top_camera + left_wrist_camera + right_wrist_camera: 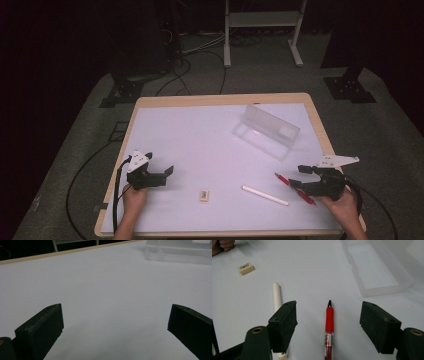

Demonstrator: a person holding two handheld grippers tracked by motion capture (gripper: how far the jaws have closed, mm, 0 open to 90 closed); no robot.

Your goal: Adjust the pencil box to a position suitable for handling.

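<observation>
Lying between the spread right hand-held gripper [328,325] jaws — untouched — a red pen [329,322].

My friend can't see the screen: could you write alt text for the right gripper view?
A red pen lies on the white table between the open black jaws of the right gripper, untouched. A white stick lies left of it, a small eraser farther off, a clear plastic case to the right.

No text can be read on the table: the eraser [245,268] carries a small printed label and the red pen [329,328] has markings on its clear barrel, but both are too small and blurred to make out.
</observation>
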